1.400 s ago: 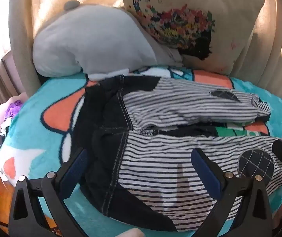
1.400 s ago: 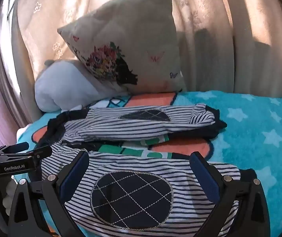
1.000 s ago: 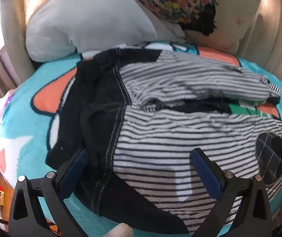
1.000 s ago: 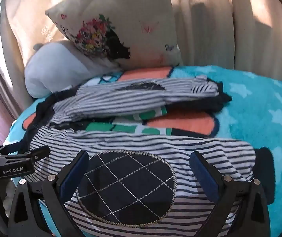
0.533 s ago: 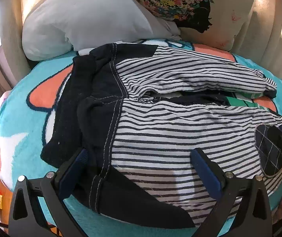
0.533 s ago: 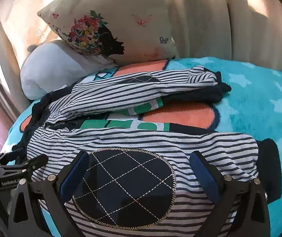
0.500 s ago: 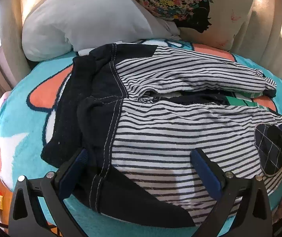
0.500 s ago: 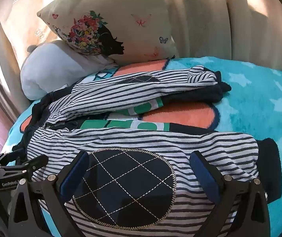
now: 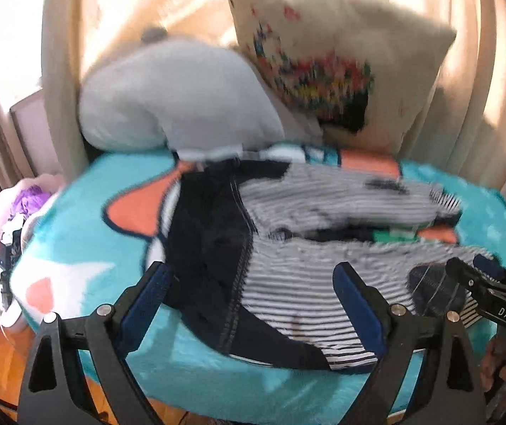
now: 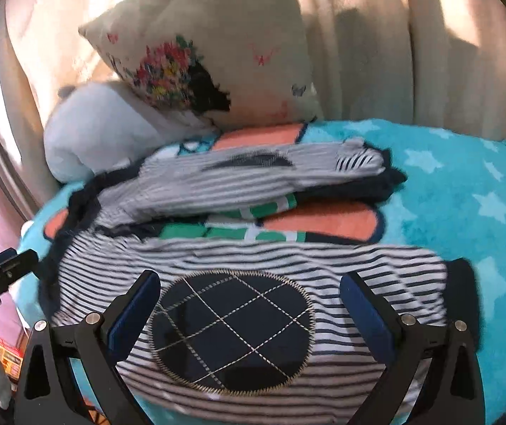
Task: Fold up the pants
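Both tongs hung wide over the pants (image 10: 253, 269), holding nothing; left tongs (image 9: 253, 301) were closing, right tongs (image 10: 249, 304) open. Motion blurred the stripes and pillow (image 9: 324, 53).

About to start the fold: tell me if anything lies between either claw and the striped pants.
Nothing visible does. The navy-and-white striped pants lie uncovered on the turquoise fleece blanket, directly ahead of the right claw and the left claw, whose jaws are closing without touching fabric.

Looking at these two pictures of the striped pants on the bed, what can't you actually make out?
- Left wrist view: the floral pillow print is smeared by motion blur.
- Left wrist view: the far leg's patch is a blurred smudge.
- Right wrist view: the near leg's lower edge is hidden behind the right tool.
- Both views: whether the pants waistband has a button or label; too blurred.
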`<state>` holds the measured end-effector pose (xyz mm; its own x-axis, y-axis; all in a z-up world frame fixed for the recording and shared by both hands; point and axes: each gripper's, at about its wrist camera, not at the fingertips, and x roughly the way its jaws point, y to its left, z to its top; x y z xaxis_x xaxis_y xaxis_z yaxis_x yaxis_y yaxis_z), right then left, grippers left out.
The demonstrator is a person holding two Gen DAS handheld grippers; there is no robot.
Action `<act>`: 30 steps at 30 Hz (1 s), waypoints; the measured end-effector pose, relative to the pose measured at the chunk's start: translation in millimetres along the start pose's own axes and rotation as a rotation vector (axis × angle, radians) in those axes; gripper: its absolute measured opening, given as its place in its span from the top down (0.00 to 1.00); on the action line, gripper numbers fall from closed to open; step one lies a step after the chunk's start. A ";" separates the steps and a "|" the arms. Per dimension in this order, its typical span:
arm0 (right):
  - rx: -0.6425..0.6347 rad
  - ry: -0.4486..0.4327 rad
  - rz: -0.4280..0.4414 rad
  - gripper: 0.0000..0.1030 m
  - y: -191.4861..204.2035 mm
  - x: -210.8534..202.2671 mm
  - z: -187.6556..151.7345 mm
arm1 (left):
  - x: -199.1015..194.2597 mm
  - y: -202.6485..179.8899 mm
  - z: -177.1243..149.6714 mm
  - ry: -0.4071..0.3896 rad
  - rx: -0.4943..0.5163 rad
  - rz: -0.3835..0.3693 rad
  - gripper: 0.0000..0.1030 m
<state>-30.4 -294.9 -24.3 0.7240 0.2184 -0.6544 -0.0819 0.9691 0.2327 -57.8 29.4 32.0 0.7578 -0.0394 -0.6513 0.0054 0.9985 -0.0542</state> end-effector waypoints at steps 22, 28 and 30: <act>-0.246 -0.588 -0.101 0.00 45.8 -332.3 205.2 | -217.1 59.2 147.0 -0.431 0.116 0.108 0.09; -0.282 -0.539 -0.122 0.00 49.7 -341.5 233.0 | -171.1 58.4 145.6 -0.316 0.138 0.023 0.07; -0.300 -0.464 -0.111 0.00 49.3 -306.0 232.6 | -134.4 54.3 143.2 -0.229 0.146 -0.020 0.07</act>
<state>-96.7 -340.7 354.8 0.9591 0.1054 -0.2626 -0.1302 0.9883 -0.0791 -65.9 94.3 225.0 0.8844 -0.0666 -0.4619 0.1035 0.9931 0.0549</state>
